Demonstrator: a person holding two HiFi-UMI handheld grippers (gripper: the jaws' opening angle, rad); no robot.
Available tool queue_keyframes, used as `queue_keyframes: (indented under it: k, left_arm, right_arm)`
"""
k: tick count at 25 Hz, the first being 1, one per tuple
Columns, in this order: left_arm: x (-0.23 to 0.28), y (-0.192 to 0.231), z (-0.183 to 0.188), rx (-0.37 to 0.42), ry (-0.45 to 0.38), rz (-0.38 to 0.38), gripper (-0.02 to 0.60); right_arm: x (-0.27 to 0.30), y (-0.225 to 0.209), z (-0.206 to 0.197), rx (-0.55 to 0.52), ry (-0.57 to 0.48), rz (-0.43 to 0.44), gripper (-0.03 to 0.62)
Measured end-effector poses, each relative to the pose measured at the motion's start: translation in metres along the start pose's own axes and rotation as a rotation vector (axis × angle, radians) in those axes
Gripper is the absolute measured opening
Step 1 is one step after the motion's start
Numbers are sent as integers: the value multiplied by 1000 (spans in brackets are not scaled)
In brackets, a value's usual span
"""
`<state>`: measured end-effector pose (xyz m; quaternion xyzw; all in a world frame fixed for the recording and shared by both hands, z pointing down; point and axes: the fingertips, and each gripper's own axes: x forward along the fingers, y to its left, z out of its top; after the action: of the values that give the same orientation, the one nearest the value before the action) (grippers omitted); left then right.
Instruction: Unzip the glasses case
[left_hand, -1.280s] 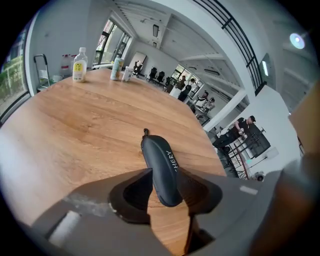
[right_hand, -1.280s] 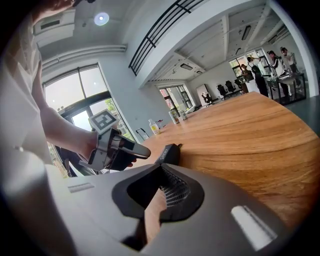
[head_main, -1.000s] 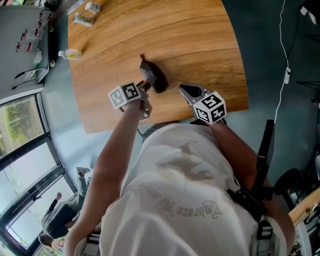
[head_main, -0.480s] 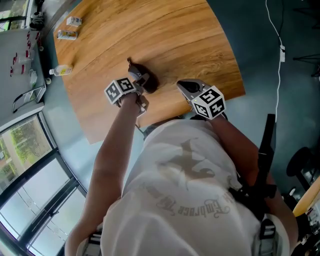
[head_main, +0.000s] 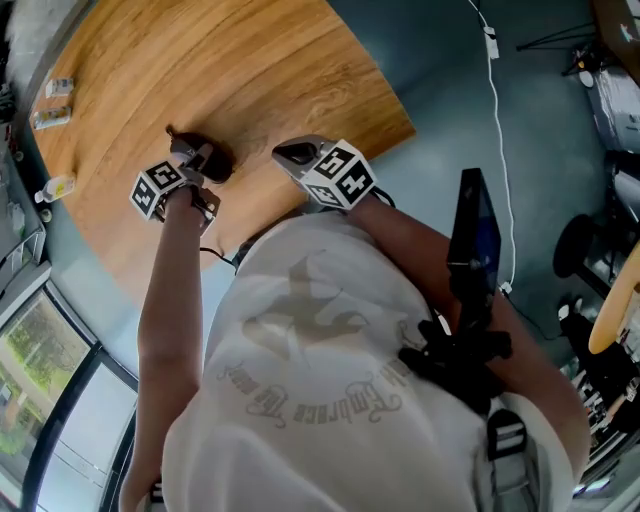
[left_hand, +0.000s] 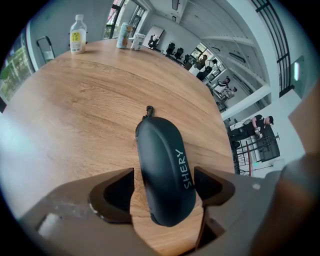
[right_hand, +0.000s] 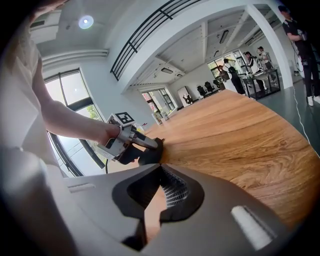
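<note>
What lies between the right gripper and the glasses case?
Only bare wooden table separates the right gripper from the glasses case. The head view shows it, and the right gripper view agrees.

Glasses case (left_hand: 167, 170): open tabletop (left_hand: 75, 115) on both sides and beyond it; bottle (left_hand: 76, 34) and small containers (left_hand: 130, 38) well beyond, at far edge.

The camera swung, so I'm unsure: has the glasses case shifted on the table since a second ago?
No. The glasses case sits as far from the table's near and left edges as before.
</note>
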<state>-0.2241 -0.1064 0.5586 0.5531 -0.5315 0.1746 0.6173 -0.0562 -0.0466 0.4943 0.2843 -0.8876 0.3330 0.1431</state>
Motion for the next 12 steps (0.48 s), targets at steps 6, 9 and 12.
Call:
queue_keyframes:
  k: [6,9,12]
  left_arm:
    - [3,-1,-2,-44,3,-42,342]
    - [5,1,-4,-40,15,-57,333]
    - [9,-1,-16,-26,39,-80,328]
  right_arm:
    - [-3,1,-4,0,16,-4,8]
    - [-2,-2,-5,1,20,-5,8]
    - [-3,-6,-9,-4,28,-3,9]
